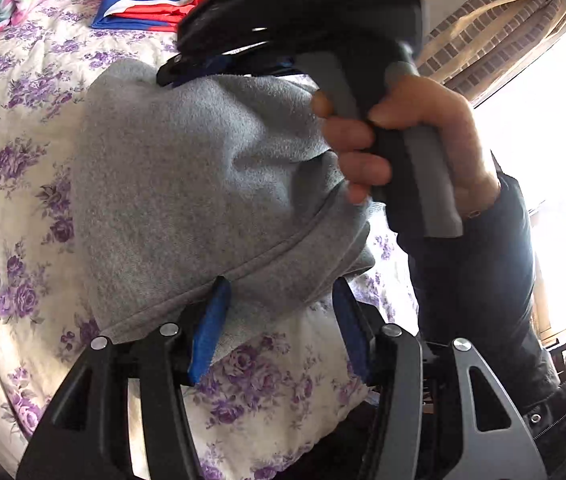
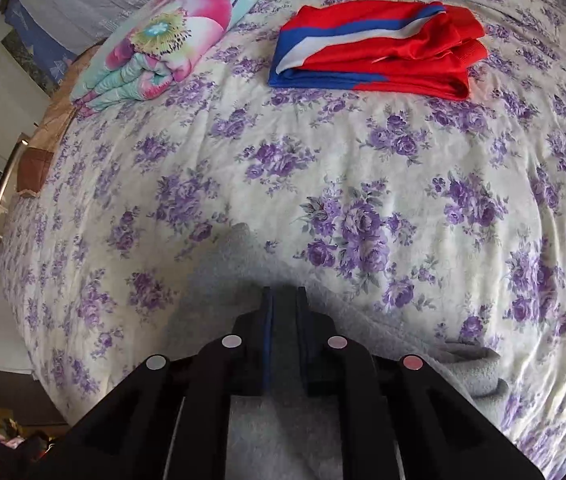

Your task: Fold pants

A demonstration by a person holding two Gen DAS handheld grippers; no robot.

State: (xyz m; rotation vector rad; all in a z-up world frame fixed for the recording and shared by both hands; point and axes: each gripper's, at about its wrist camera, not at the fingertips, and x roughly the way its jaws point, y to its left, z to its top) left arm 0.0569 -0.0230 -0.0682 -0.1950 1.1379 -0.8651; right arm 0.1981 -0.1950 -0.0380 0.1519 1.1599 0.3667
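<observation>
Both: right claw [image 2: 285, 300] pinches grey pants [image 1: 203, 184]; left claw [image 1: 279, 304] gapes.

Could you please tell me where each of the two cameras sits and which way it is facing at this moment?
Left wrist: sits on the left tool, looking along its open blue-padded fingers at the grey pants; the person's right hand gripping the right tool's handle shows ahead.
Right wrist: sits on the right tool, looking across the floral bedspread; its fingers are pinched on grey fabric, no hand visible.
Shared: the pants, the bedspread, the folded red, white and blue garment and the flowered quilt.
</observation>
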